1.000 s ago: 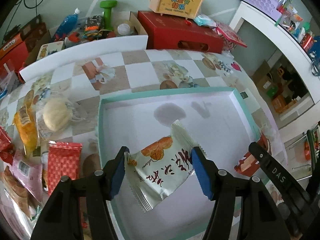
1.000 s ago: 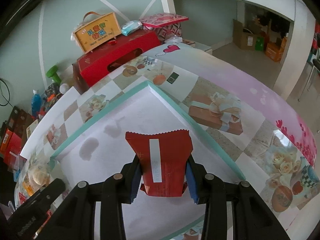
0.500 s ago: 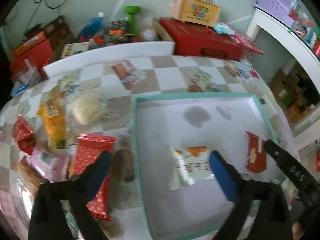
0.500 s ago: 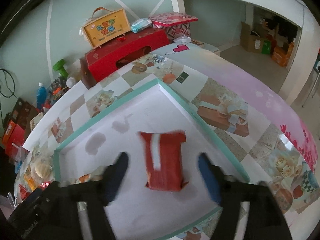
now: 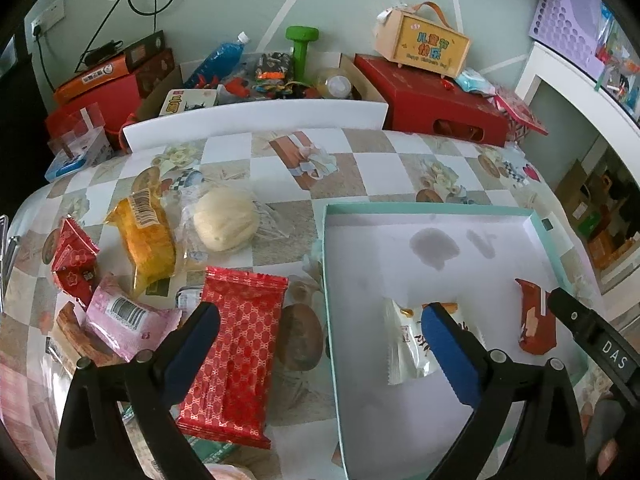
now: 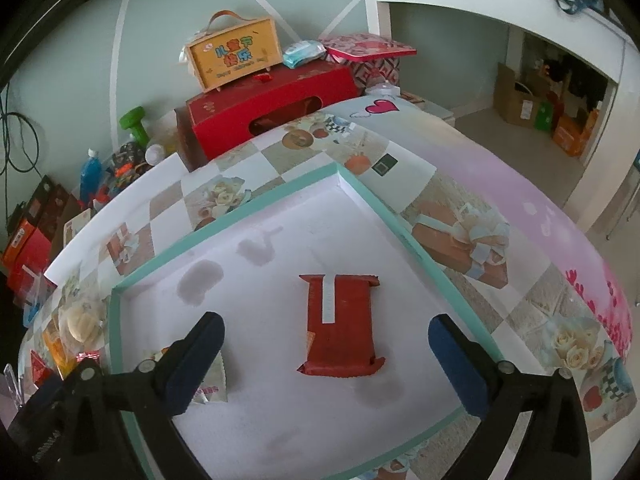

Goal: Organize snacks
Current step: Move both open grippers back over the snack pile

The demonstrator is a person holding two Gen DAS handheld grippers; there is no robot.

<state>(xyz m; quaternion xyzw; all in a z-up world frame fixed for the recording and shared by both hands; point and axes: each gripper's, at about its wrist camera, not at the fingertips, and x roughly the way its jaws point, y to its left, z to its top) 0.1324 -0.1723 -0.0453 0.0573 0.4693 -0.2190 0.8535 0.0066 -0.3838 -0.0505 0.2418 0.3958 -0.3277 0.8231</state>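
With both grippers' jaws just spread and empty, two packets lie in the tray [image 6: 256, 204]: red packet [image 6: 340, 324] at centre, white packet [image 5: 408, 344]; several snacks, including a patterned red pack [image 5: 236, 352], wait lower left.

We see soft, even daylight in both wrist views, focus sharp. Fisheye bends the table [image 5: 360, 160] edges; corners vignette black. Faint shadows under the snack packets; mild sheen on the tablecloth [image 6: 500, 184].

We see a teal-rimmed shallow cardboard tray [image 6: 224, 216] with a white floor, a plain red foil snack packet [image 6: 340, 326], and a counter [image 5: 352, 168] in beige-and-white checks.
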